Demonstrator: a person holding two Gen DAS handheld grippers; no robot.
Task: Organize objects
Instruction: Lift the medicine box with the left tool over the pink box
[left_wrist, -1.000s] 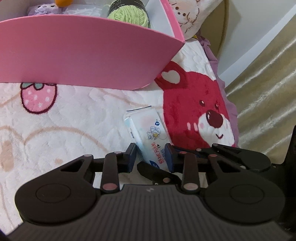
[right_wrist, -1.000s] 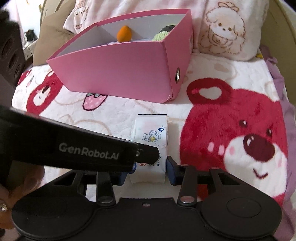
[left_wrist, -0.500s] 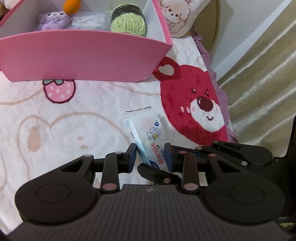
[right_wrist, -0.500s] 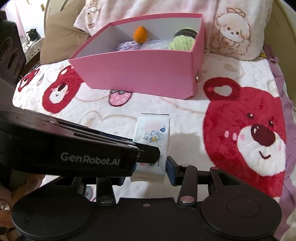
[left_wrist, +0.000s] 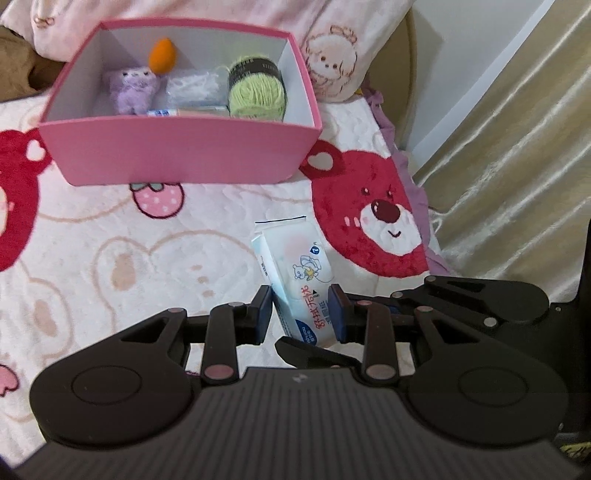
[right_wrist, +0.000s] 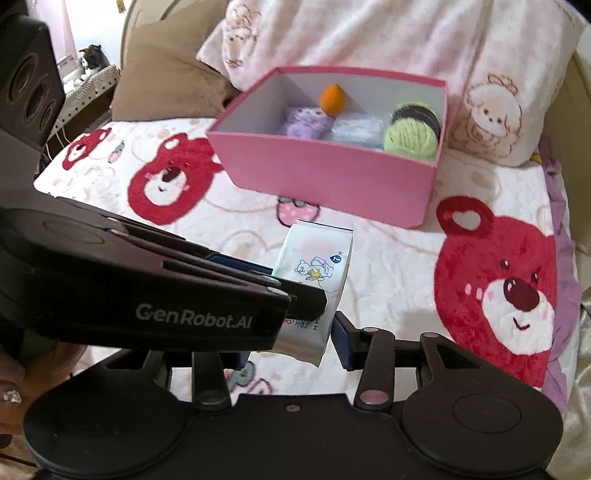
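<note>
Both grippers have risen since a second ago, lifting the tissue pack (left_wrist: 301, 284) off the blanket (left_wrist: 110, 258) — left gripper (left_wrist: 300, 314) clamped on it, right gripper (right_wrist: 291, 343) nearly closed around it. Box (left_wrist: 177, 155) ahead already holds yarn (left_wrist: 256, 92) and toys — the pack remains.

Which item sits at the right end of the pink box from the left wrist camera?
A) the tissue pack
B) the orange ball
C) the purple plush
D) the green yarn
D: the green yarn lies against the right wall of the pink box, with the purple plush and orange ball further left.
</note>
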